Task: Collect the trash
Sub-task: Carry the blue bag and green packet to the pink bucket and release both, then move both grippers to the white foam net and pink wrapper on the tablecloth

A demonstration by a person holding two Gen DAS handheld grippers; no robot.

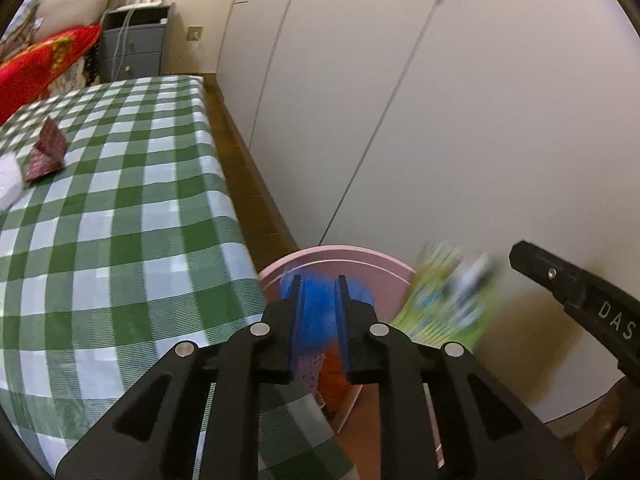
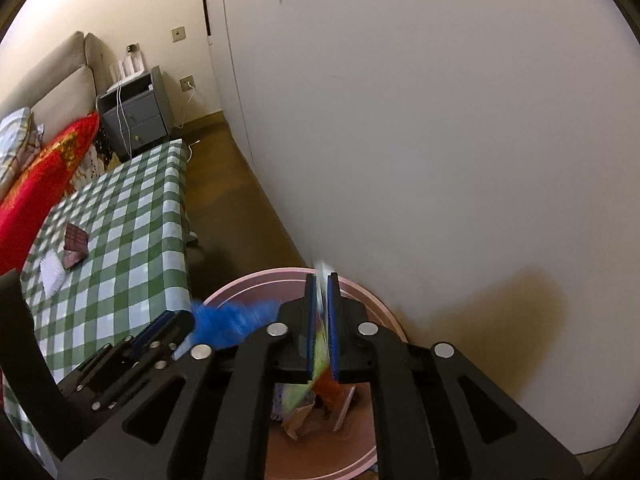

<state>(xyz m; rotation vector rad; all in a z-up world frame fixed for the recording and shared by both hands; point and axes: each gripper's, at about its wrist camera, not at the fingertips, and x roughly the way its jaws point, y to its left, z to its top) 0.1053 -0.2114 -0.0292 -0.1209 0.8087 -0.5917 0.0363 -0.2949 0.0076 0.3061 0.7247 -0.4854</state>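
Left wrist view: we look down along the left gripper point(image 1: 319, 280), poised over a pink bin point(image 1: 384, 266) that stands on the brown floor point(image 1: 256, 184) between a table and a white wardrobe point(image 1: 460, 120). A blue wrapper point(image 1: 318, 308), blurred, sits between its fingers; the jaws stand slightly apart, and we cannot tell whether the pads press on it. To the right, a green and white packet point(image 1: 448, 300) shows as a smear over the bin's right rim, near the black tip of the right gripper point(image 1: 560, 276).

In the right wrist view, the right gripper point(image 2: 321, 280) points down into the same pink bin point(image 2: 256, 280). Its jaws are nearly closed, with the thin green and white packet point(image 2: 320, 344) edge-on in the narrow gap between the blue pads point(image 2: 334, 332); whether they pinch it we cannot tell. The left gripper point(image 2: 168, 324) enters from the left with the blue wrapper point(image 2: 232, 320) at its tip, over the bin's left rim. Inside the bin we see trash point(image 2: 316, 408) already lying at the bottom: crumpled paper and orange and patterned wrappers.

On the left, the table wears a green and white checked cloth point(image 1: 120, 220). At its far left lie a dark red folded wrapper point(image 1: 44, 156) and, just beside it, a white crumpled tissue point(image 1: 8, 184). Beyond the table we see a red cushion point(image 1: 36, 68) on a bed, and a grey nightstand point(image 1: 132, 44) against the far wall.
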